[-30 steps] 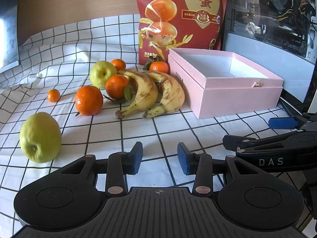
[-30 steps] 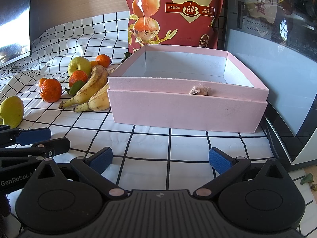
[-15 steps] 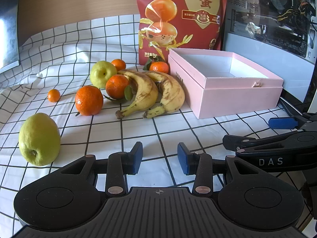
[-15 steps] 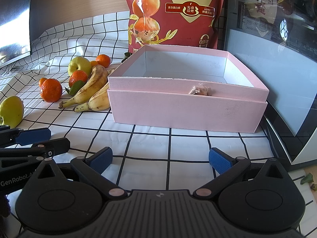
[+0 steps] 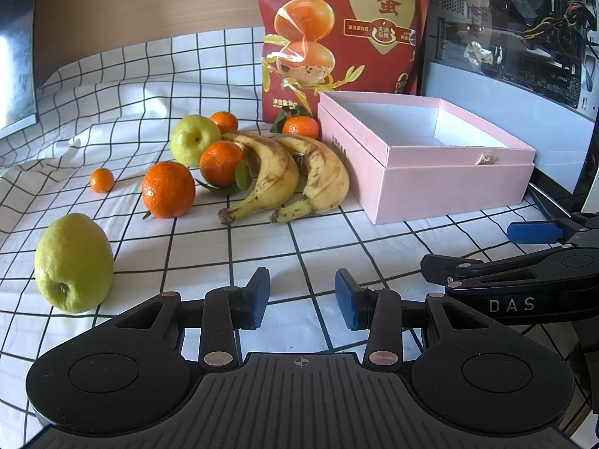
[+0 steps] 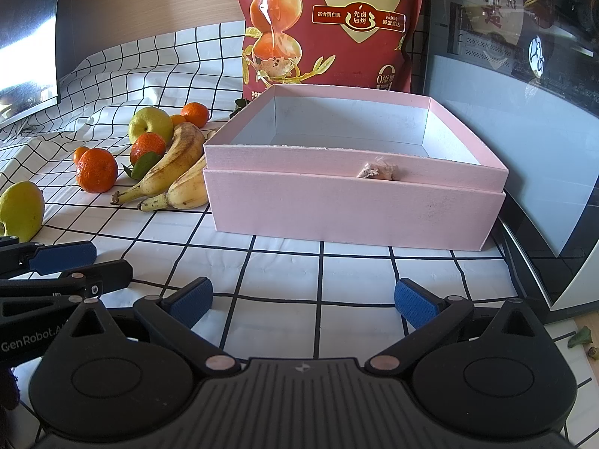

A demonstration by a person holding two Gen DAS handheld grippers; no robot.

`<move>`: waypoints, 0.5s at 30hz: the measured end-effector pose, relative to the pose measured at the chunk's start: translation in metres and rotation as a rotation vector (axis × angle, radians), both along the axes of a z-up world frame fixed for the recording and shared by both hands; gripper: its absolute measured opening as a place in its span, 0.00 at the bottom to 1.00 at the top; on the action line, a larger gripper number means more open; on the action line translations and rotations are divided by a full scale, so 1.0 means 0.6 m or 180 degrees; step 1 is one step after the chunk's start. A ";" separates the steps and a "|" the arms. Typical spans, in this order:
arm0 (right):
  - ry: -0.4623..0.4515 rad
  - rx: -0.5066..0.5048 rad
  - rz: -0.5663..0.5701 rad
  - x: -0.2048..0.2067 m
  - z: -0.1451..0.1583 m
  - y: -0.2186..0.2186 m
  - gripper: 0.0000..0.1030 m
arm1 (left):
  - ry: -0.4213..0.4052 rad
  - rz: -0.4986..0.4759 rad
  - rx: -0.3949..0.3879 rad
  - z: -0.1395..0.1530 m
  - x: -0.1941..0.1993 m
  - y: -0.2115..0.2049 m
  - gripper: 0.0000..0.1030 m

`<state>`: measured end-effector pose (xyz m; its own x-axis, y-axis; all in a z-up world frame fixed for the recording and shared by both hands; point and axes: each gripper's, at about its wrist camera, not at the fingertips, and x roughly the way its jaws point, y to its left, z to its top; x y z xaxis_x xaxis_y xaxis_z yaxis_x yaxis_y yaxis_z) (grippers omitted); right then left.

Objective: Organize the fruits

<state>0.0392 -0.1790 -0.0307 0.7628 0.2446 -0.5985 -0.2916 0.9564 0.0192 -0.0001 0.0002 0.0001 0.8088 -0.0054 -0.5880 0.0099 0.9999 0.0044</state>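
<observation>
An open pink box [image 5: 430, 164] stands on the checked cloth; in the right wrist view the box [image 6: 352, 202] is straight ahead and empty. Left of it lie two bananas [image 5: 295, 179], several oranges such as the big one [image 5: 168, 194], a green apple [image 5: 192, 140] and a green pear [image 5: 73, 262] nearest me. My left gripper [image 5: 301, 297] is open and empty, low over the cloth in front of the bananas. My right gripper [image 6: 303, 299] is wide open and empty, in front of the box. The bananas [image 6: 168, 179] also show in the right wrist view.
A tall red snack bag [image 5: 337, 37] stands behind the fruit and box. A computer case [image 5: 524, 37] lines the right side. A dark screen [image 6: 26, 48] stands at far left. The right gripper's body [image 5: 524, 280] lies close beside my left gripper.
The left gripper view has shifted slightly, so the pear sits a little lower and further left. The grippers' openings are unchanged.
</observation>
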 end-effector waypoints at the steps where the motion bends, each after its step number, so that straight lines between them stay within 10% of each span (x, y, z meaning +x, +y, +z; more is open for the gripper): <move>1: 0.0000 0.0000 0.0000 0.000 0.000 0.000 1.00 | 0.0000 0.0000 0.0000 0.000 0.000 0.000 0.43; 15: -0.0006 -0.0004 -0.0028 -0.001 -0.002 0.005 1.00 | -0.0001 0.0000 0.0000 0.000 0.000 0.000 0.43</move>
